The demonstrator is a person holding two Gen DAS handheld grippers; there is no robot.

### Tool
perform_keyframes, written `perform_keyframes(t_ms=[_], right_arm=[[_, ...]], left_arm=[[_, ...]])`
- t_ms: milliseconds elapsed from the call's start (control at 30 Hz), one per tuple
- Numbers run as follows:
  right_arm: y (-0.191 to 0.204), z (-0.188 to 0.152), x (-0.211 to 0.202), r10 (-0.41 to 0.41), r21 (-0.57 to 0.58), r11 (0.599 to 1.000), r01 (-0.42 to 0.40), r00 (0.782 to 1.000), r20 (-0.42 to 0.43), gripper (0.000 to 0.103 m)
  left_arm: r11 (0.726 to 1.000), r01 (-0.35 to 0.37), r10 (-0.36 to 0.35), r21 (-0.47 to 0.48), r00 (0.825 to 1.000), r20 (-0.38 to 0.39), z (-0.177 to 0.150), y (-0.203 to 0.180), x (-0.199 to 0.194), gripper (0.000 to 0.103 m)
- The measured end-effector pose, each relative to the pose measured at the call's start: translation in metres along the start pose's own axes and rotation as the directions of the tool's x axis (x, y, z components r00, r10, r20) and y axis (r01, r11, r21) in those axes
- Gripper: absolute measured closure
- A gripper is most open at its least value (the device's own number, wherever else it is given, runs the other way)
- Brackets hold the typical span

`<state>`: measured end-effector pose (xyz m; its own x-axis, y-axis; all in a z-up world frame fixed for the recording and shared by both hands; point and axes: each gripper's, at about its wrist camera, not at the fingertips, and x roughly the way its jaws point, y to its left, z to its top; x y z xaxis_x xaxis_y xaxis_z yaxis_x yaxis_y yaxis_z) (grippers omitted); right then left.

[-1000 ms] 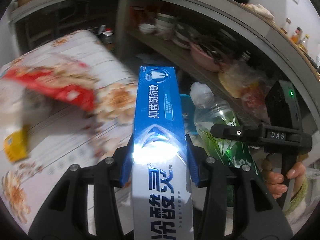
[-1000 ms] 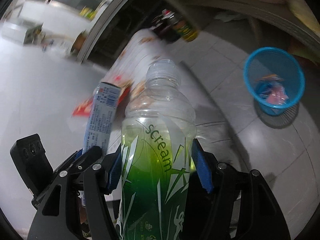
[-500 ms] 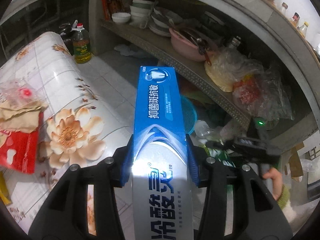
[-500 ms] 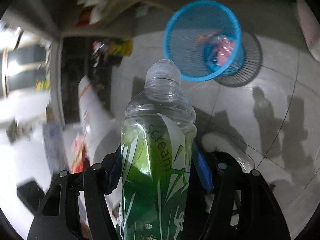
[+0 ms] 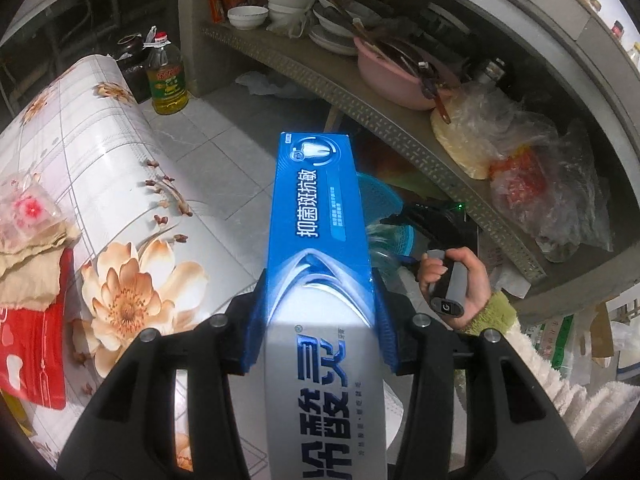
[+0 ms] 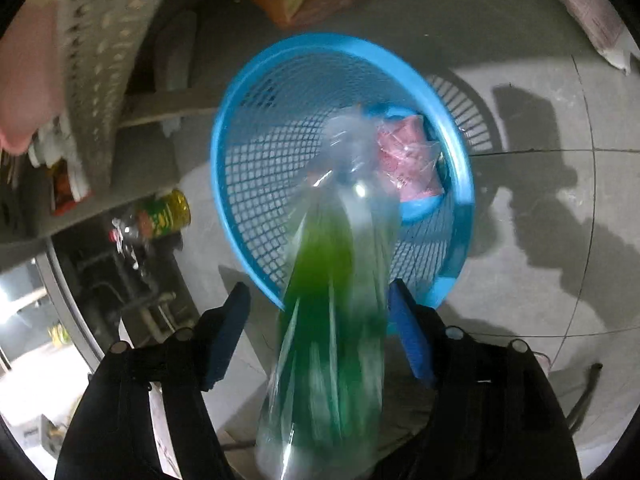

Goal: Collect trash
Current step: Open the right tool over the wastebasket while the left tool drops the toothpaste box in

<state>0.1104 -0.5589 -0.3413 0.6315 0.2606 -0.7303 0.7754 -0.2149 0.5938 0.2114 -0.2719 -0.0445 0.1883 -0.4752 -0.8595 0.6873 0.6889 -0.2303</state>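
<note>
My left gripper [image 5: 318,320] is shut on a long blue and silver toothpaste box [image 5: 316,208], which sticks out forward over the floor beside the table. Behind the box lies the blue mesh basket [image 5: 384,204], with a person's hand [image 5: 464,280] holding the right gripper over it. In the right wrist view my right gripper [image 6: 318,320] hangs just above the basket [image 6: 240,92]. Its jaws are opening, and both blue pads stand clear of the green-labelled plastic bottle [image 6: 336,280]. The bottle is blurred, neck pointing into the basket. A pink wrapper [image 6: 404,160] lies inside.
A flower-patterned table [image 5: 100,168] at left carries a red packet [image 5: 32,352], crumpled brown paper [image 5: 28,272] and a clear pack [image 5: 28,212]. An oil bottle [image 5: 166,80] stands on the floor. A low shelf [image 5: 400,132] holds bowls, a pink basin [image 5: 392,76] and plastic bags [image 5: 520,168].
The right gripper has dropped and rolled until the basket fills its view, and its pads have come off the bottle. The left gripper has carried the box off the table toward the shelf.
</note>
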Motion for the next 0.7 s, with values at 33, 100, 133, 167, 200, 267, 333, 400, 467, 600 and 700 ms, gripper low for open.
perform_keyframes(t_ms=[33,100,133,167,200,267,333,400,467,600,700], right_arm=[[0.0,0.0,0.001,0.021,-0.005,1.0,-0.021,1.0,0.0,0.033],[0.001,-0.004,-0.003,0.027,-0.041,0.999,-0.026,1.0,0.012,0.033],[-0.001,-0.006,-0.006,0.027,-0.055,0.998,-0.026,1.0,0.015,0.033],[-0.001,-0.007,-0.009,0.03,-0.066,0.997,-0.029,0.999,0.017,0.033],[-0.005,-0.007,-0.014,0.034,-0.073,0.997,-0.032,0.999,0.018,0.033],[-0.011,-0.015,-0.023,0.032,-0.103,0.994,-0.029,0.999,0.028,0.033],[-0.016,-0.022,-0.032,0.023,-0.142,0.99,-0.018,0.999,0.032,0.033],[-0.023,-0.031,-0.039,0.011,-0.171,0.985,-0.006,1.0,0.028,0.033],[-0.034,-0.041,-0.048,-0.003,-0.199,0.98,0.009,1.0,0.029,0.033],[-0.056,-0.054,-0.062,-0.048,-0.223,0.973,0.051,0.999,0.02,0.033],[-0.075,-0.055,-0.067,-0.063,-0.201,0.978,0.064,0.998,0.011,0.033]], left_arm=[[1.0,-0.002,0.002,0.001,1.0,-0.004,0.002,0.0,0.002,0.059],[1.0,-0.006,0.006,0.002,1.0,-0.008,0.003,-0.001,0.004,0.059],[1.0,-0.009,0.009,0.003,1.0,-0.013,0.005,-0.001,0.007,0.059],[1.0,-0.01,0.01,0.003,1.0,-0.016,0.005,-0.002,0.009,0.059],[1.0,-0.009,0.009,0.002,1.0,-0.021,0.007,-0.003,0.011,0.059],[1.0,0.003,-0.003,-0.002,0.999,-0.034,0.011,-0.007,0.017,0.059],[1.0,0.017,-0.017,0.001,0.999,-0.045,0.013,-0.011,0.021,0.059],[0.999,0.037,-0.037,0.006,0.997,-0.063,0.016,-0.016,0.027,0.059],[0.997,0.071,-0.07,0.004,0.992,-0.101,0.02,-0.022,0.036,0.059],[0.981,0.187,-0.196,-0.06,0.948,-0.251,0.029,-0.032,0.071,0.059],[0.925,0.253,-0.351,-0.282,0.851,-0.391,0.036,-0.029,0.121,0.059]])
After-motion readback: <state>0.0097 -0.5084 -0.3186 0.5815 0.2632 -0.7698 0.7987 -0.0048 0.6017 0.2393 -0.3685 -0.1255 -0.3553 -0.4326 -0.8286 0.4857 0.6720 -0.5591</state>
